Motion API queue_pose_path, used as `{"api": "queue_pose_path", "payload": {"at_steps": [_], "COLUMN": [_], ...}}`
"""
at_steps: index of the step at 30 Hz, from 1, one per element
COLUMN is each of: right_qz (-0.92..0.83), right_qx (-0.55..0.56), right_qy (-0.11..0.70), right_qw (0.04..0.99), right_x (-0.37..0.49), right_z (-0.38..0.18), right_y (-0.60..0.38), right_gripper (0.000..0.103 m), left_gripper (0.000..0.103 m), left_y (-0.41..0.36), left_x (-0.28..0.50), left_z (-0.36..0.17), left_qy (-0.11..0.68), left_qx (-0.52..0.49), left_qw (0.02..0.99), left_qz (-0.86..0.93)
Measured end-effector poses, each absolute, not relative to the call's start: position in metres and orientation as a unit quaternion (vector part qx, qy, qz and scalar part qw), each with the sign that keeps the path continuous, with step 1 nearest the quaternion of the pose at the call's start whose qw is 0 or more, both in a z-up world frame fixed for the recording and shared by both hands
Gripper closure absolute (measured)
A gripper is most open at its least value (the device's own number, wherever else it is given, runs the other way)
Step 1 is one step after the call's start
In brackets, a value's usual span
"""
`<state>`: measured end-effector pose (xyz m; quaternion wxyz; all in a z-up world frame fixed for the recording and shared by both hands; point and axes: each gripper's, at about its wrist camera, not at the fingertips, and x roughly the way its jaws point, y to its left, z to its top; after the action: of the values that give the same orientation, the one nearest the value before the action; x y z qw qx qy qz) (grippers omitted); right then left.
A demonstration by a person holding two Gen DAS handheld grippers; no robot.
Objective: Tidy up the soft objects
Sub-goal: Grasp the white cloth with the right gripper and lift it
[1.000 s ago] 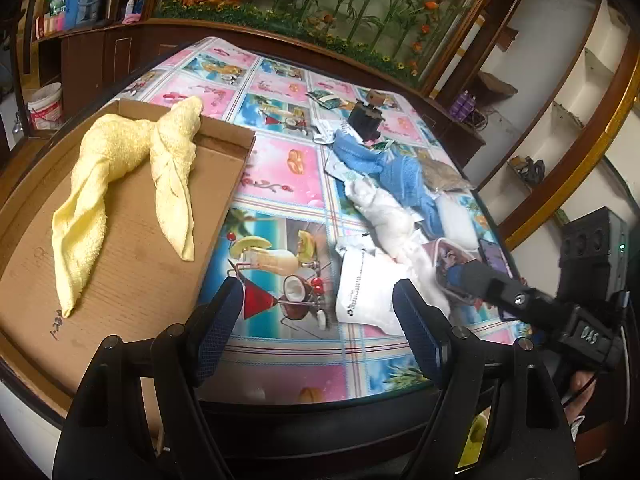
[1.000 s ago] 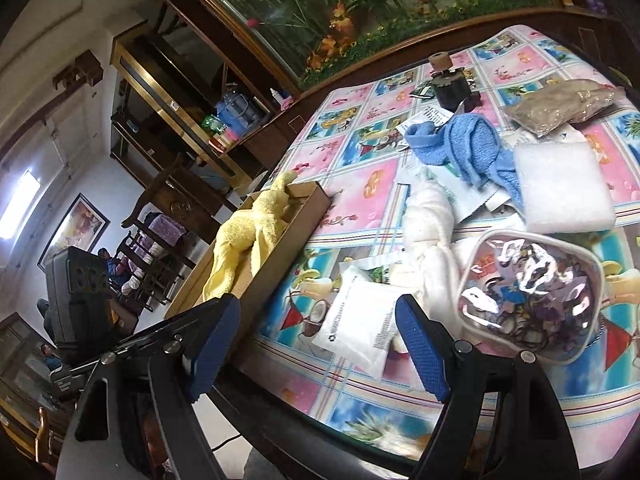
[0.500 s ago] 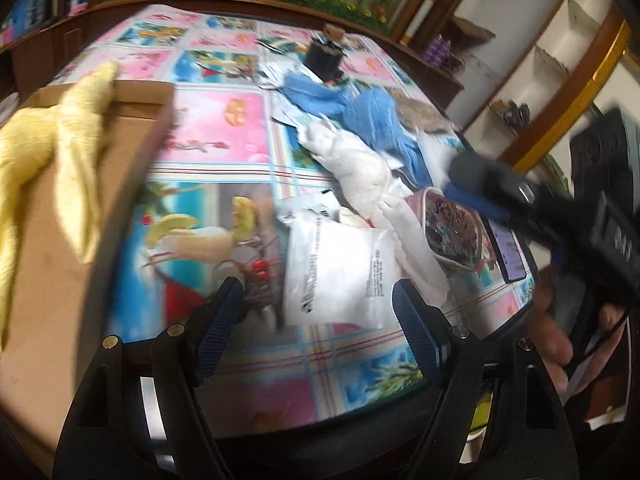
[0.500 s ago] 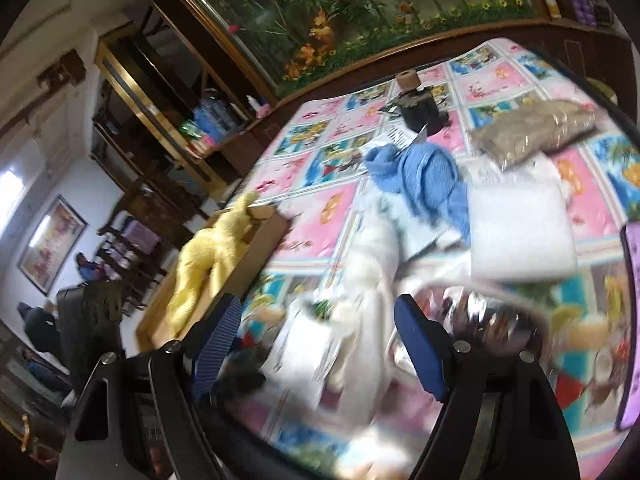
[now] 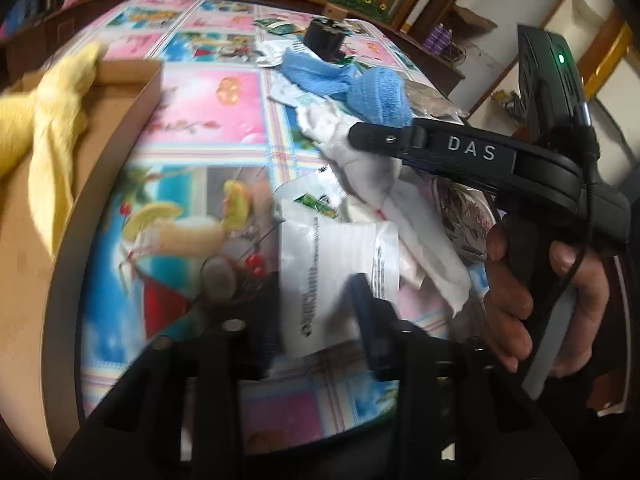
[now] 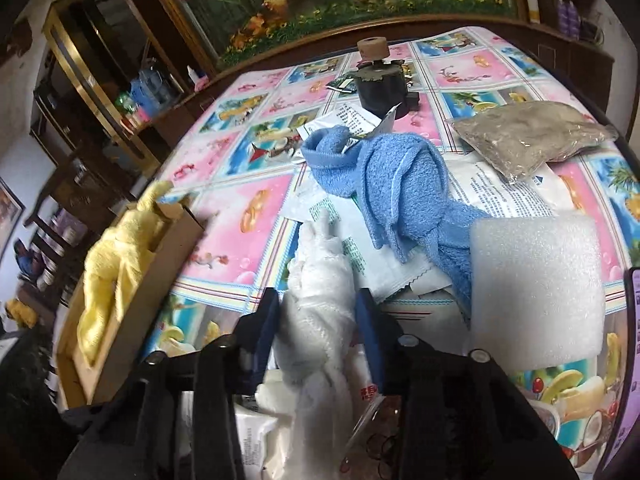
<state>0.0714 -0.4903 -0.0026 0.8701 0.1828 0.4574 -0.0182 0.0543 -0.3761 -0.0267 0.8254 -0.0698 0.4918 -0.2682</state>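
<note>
Loosely, right tongs flank the crinkled white cloth.

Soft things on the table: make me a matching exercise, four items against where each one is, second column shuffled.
Items
1. yellow towel
2. blue towel
3. white cloth
4. foam pad

Places
A. between the fingers of the right tool
B. in the cardboard box
C. right of the blue towel, touching it
D. in front of the black canister, on papers

Pairs: 1-B, 2-D, 3-A, 4-C
</note>
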Motion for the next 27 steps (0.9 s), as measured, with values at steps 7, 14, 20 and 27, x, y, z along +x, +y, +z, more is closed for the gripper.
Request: {"api": "queue_pose_path", "payload": {"at_steps": [7, 14, 20, 27], "right_qz": [-0.017, -0.005, 0.016, 0.05], "right_qx": [0.177, 0.213, 0.229, 0.212], "right_qy": [0.457, 0.414, 0.395, 0.361], "right_qw": [0.871, 0.885, 0.89, 0.907], "right_x": [0.073, 0.057, 0.051, 0.053], "right_z": [0.001, 0.024, 0.037, 0.063], "right_y": [-0.484, -0.482, -0.464, -0.432], "right_gripper": [0.07, 0.07, 0.071, 0.07], "left_gripper": [0.095, 0.097, 0.1, 0.1], "left_y": [-0.352, -0.332, -0.297, -0.269], "left_x": [0.047, 0.039, 0.021, 0.011], "left_z": [-0.019, -0.011, 0.01, 0.024], "left_qy": [0.474, 0.468, 0.431, 0.415], "left_qx": [-0.125, -0.173, -0.208, -0.214], "left_qw": [0.822, 0.809, 0.822, 0.827], "left_qz": [-0.289, -0.31, -0.308, -0.313]}}
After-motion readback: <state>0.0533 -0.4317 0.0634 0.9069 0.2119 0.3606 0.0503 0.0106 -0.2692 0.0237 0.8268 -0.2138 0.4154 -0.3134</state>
